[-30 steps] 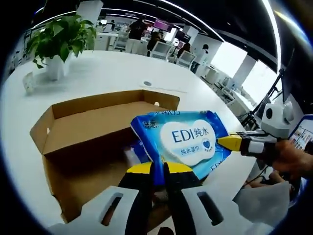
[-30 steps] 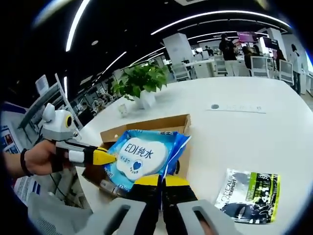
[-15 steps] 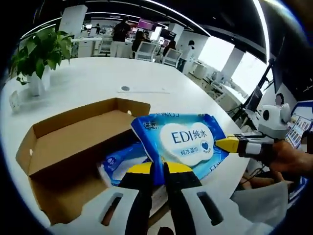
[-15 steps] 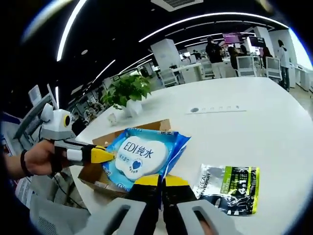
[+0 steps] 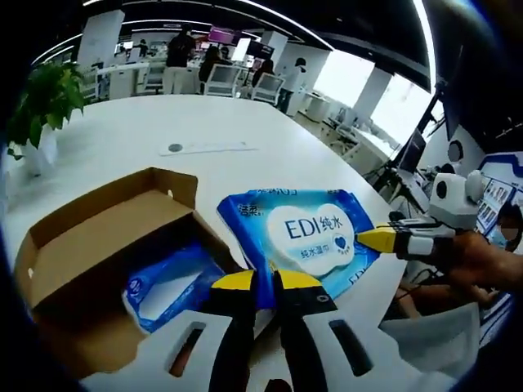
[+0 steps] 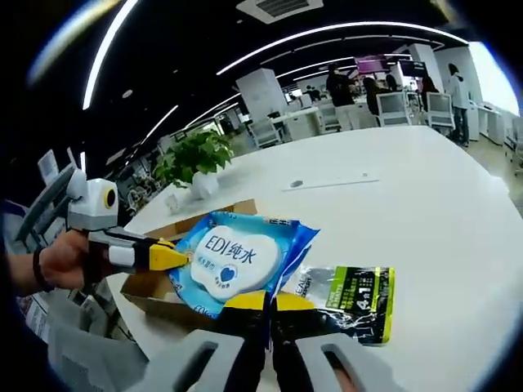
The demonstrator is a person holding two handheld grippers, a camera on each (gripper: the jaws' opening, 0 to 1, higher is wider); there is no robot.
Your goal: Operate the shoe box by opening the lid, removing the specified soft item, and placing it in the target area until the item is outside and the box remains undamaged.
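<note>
Both grippers, left (image 5: 265,282) and right (image 6: 270,302), clamp opposite edges of wipes pack (image 5: 306,237) above table (image 5: 245,122), beside open box (image 5: 90,237).

1. In the left gripper view, the wipes pack (image 5: 306,237) is lying at the centre, above the table (image 5: 147,131), and the open shoe box (image 5: 90,237) is sitting at 9 o'clock of it.
2. A second pack (image 5: 167,282) is lying inside the box.
3. The potted plant (image 5: 37,106) is standing at 10 o'clock, behind the box.
4. The left gripper (image 5: 263,282) is meeting the pack at 6 o'clock, the right gripper (image 5: 372,239) at 3 o'clock.
5. In the right gripper view, a sachet (image 6: 351,296) is lying on the table at 4 o'clock of the pack, just beside it.
</note>
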